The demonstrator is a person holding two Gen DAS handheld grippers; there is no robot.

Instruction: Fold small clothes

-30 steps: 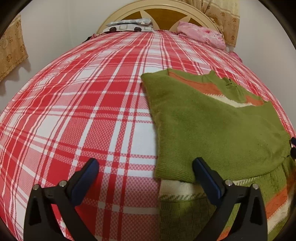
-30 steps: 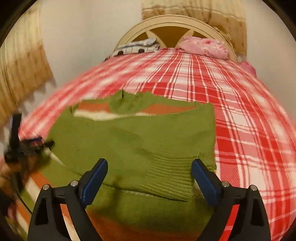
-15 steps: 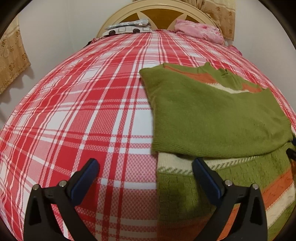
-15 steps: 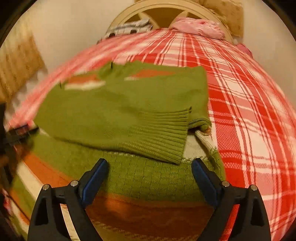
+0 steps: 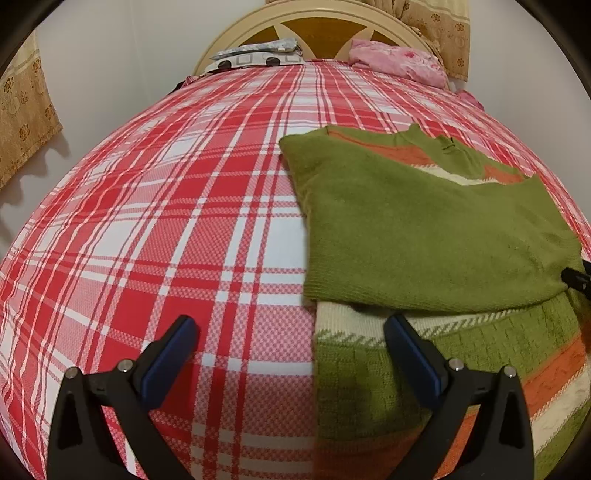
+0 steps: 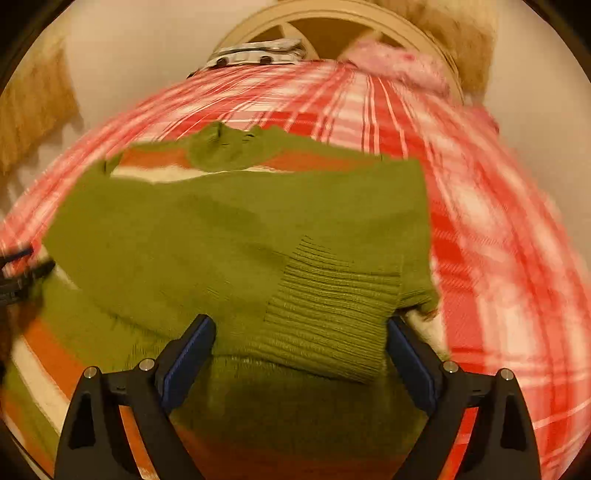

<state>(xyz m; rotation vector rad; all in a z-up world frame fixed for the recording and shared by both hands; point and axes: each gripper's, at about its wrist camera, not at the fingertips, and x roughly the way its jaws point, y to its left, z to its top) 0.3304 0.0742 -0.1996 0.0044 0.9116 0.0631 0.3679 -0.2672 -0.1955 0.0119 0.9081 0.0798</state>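
Note:
A small green knit sweater (image 5: pixel 424 236) with orange and cream stripes lies flat on the bed, its sleeves folded across the body. My left gripper (image 5: pixel 291 343) is open and empty, hovering over the sweater's left lower edge. In the right wrist view the sweater (image 6: pixel 221 229) fills the middle, with a ribbed cuff (image 6: pixel 332 310) on top. My right gripper (image 6: pixel 299 347) is open and empty just above that cuff. The left gripper's tip shows at the left edge of the right wrist view (image 6: pixel 22 273).
A red and white plaid sheet (image 5: pixel 166 229) covers the bed. A cream headboard (image 5: pixel 325 22), a grey patterned pillow (image 5: pixel 258 55) and a pink cloth (image 5: pixel 399 61) are at the far end. Curtains (image 5: pixel 26 114) hang on the left wall.
The right gripper has moved in over the sweater's ribbed cuff, with the view blurred by motion. The left gripper has drawn back slightly toward the sweater's hem.

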